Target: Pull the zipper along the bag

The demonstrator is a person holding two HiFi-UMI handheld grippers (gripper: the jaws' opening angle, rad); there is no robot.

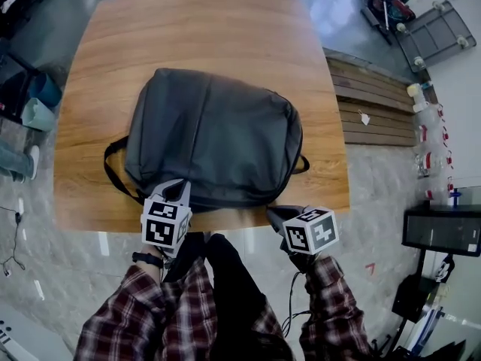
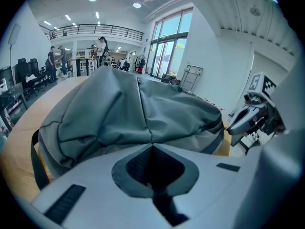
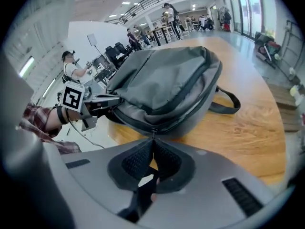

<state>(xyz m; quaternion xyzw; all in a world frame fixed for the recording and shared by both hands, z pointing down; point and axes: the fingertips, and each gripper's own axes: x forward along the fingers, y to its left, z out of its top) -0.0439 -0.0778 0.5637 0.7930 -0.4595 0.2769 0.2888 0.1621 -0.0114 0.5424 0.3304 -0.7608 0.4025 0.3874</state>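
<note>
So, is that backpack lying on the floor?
No, the grey backpack lies flat on top of the wooden table.

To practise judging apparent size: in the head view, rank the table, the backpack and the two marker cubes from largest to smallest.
1. Table
2. Backpack
3. Left marker cube and right marker cube: they look about alike, so I won't rank one above the other.

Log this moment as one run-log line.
left gripper: shut on backpack | right gripper: shut on zipper pull | backpack: lying on table
</note>
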